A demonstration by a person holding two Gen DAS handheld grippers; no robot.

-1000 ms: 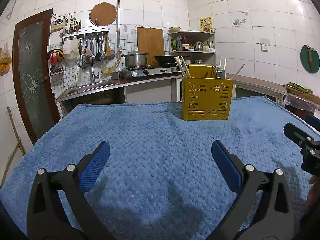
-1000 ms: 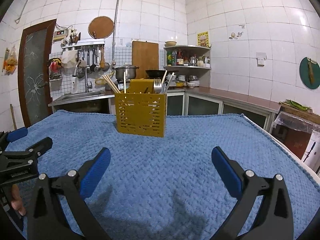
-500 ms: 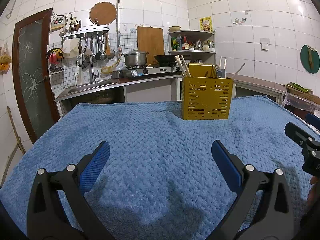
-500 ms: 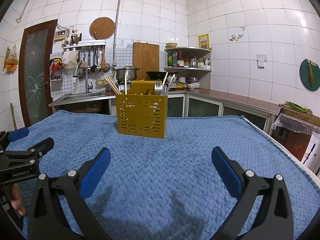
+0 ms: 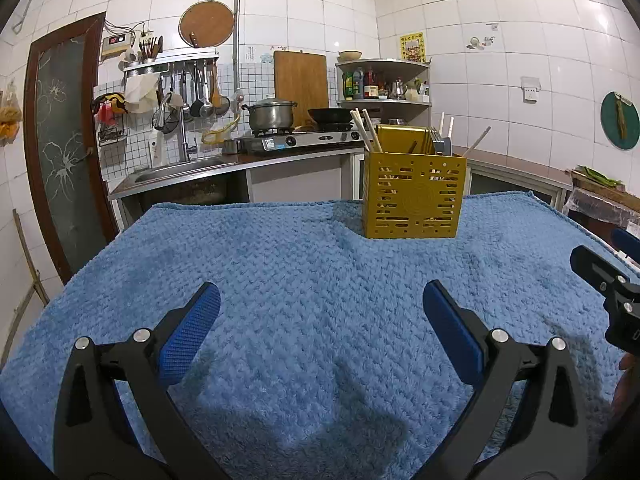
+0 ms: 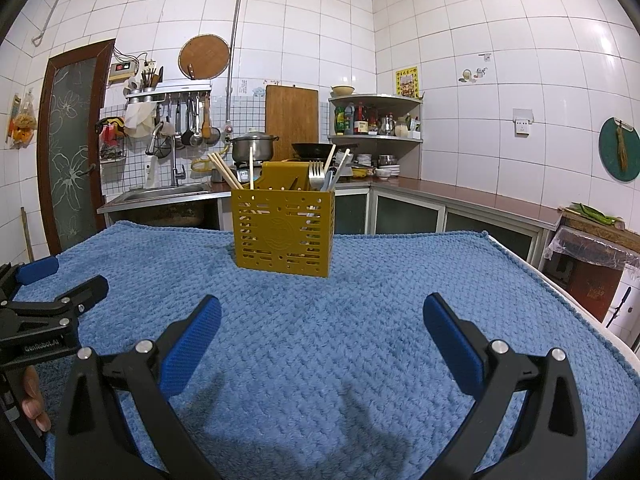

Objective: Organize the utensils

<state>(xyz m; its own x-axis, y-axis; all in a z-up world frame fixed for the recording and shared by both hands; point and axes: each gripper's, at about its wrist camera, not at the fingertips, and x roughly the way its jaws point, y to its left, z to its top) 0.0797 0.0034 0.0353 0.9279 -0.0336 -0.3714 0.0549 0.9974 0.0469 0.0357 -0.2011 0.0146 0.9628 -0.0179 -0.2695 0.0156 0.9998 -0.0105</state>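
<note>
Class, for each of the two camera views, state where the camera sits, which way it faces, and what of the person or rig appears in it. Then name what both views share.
Left wrist view: on the left gripper, facing the yellow utensil caddy ahead-right; the right gripper shows at right edge.
Right wrist view: on the right gripper, jaws open, caddy ahead-left; the left gripper and fingers show at left.
Shared: caddy, blue towel, kitchen counter.
</note>
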